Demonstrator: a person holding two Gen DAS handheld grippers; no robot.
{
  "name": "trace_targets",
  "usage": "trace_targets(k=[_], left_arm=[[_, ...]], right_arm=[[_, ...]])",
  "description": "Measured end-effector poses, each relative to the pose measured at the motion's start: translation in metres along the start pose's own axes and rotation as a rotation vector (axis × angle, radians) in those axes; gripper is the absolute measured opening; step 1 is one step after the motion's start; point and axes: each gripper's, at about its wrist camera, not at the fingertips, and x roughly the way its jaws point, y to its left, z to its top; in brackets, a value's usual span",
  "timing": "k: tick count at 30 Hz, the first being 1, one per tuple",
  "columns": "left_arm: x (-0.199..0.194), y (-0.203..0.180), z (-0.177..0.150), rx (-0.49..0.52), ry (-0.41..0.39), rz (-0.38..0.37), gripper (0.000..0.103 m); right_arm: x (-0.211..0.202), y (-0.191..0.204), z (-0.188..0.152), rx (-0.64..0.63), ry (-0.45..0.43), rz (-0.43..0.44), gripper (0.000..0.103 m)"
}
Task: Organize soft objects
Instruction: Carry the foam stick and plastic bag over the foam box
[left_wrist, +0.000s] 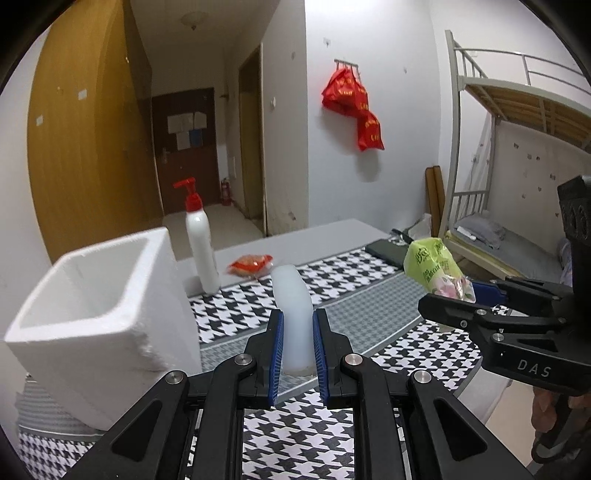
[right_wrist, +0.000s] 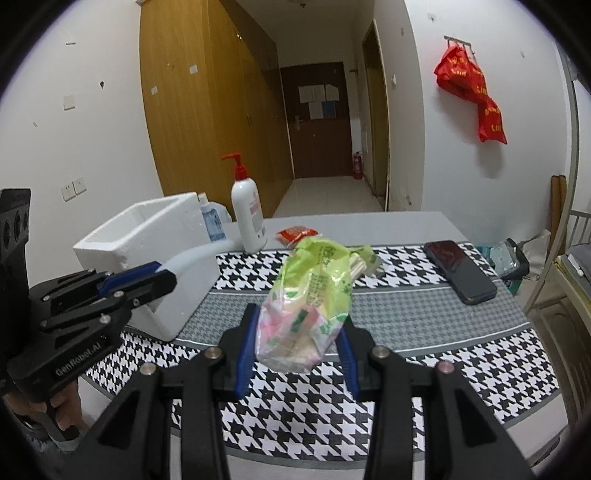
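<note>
My left gripper (left_wrist: 298, 325) is shut on a soft translucent white bar (left_wrist: 293, 310) and holds it above the table, just right of the open white foam box (left_wrist: 99, 325). From the right wrist view the left gripper (right_wrist: 162, 275) sits beside the foam box (right_wrist: 155, 236) with the white bar (right_wrist: 195, 256) sticking out. My right gripper (right_wrist: 299, 332) is shut on a green and pink soft packet (right_wrist: 314, 295), held above the houndstooth cloth. It shows at the right of the left wrist view (left_wrist: 465, 295) with the packet (left_wrist: 432, 269).
A white pump bottle with red top (left_wrist: 201, 247) (right_wrist: 249, 214) stands behind the box. A small red-orange packet (left_wrist: 251, 264) (right_wrist: 297, 234) lies on the grey table. A black phone (right_wrist: 460, 271) lies at the right. A blue-labelled bottle (right_wrist: 212, 221) stands behind the box.
</note>
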Motion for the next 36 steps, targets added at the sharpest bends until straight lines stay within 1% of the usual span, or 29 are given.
trace_targets(k=[4, 13, 19, 24, 29, 36], left_arm=[[-0.013, 0.004, 0.003, 0.004, -0.047, 0.012, 0.017], [-0.034, 0.027, 0.007, -0.02, -0.085, 0.042, 0.017], [-0.06, 0.039, 0.011, -0.009, -0.14, 0.06, 0.017], [-0.079, 0.055, 0.012, -0.024, -0.186, 0.076, 0.017], [-0.088, 0.07, 0.01, -0.042, -0.201, 0.1, 0.017], [-0.099, 0.092, 0.004, -0.068, -0.208, 0.144, 0.017]], right_arm=[[-0.007, 0.007, 0.003, -0.008, -0.026, 0.01, 0.044], [-0.013, 0.025, 0.011, -0.033, -0.063, 0.032, 0.044], [-0.016, 0.04, 0.017, -0.045, -0.104, 0.057, 0.044], [-0.017, 0.051, 0.02, -0.054, -0.124, 0.073, 0.044], [-0.021, 0.069, 0.025, -0.079, -0.148, 0.096, 0.044], [-0.016, 0.094, 0.032, -0.118, -0.157, 0.129, 0.044]])
